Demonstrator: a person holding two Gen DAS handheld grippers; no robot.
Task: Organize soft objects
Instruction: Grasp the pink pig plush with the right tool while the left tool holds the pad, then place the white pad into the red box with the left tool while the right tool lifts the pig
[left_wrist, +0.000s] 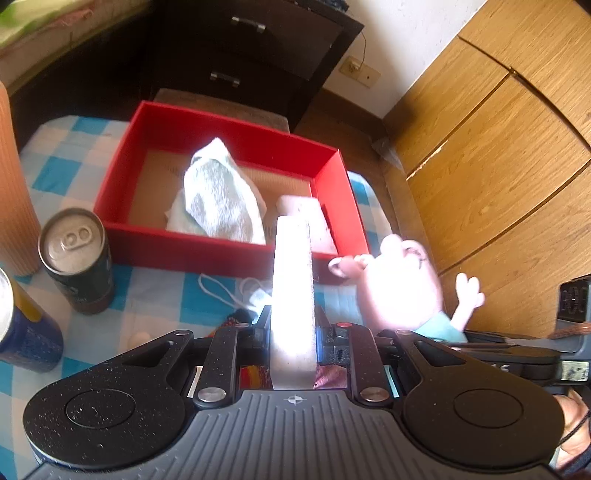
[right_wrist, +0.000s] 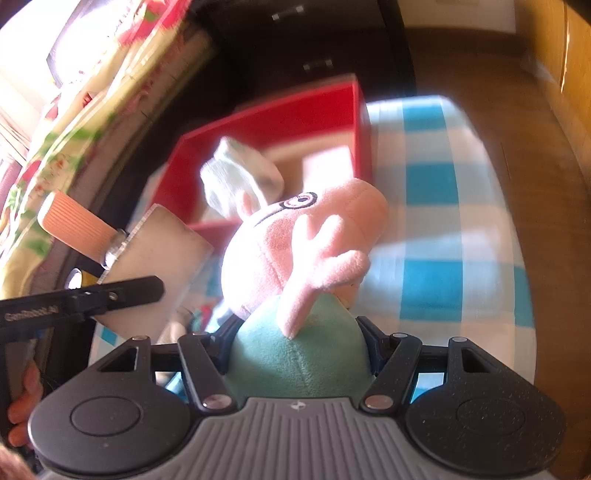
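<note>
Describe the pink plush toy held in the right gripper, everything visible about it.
The plush toy is a soft pig figure of fleecy fabric: pale pink head with a long snout, a stitched eye, small ears, thin pink arms with stubby fingers, and a mint-green body. The right gripper clamps the green body between its fingers, holding the toy head-forward and clear of the checked cloth, near the red box. Nothing else touches it. Its head is overexposed in sunlight.

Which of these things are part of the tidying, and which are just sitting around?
Part of the job:
- sponge, in the left gripper
- plush pig, in the right gripper
- cloth in the red box
- face mask on the tablecloth

Just lying about:
- cans
- orange cup
</note>
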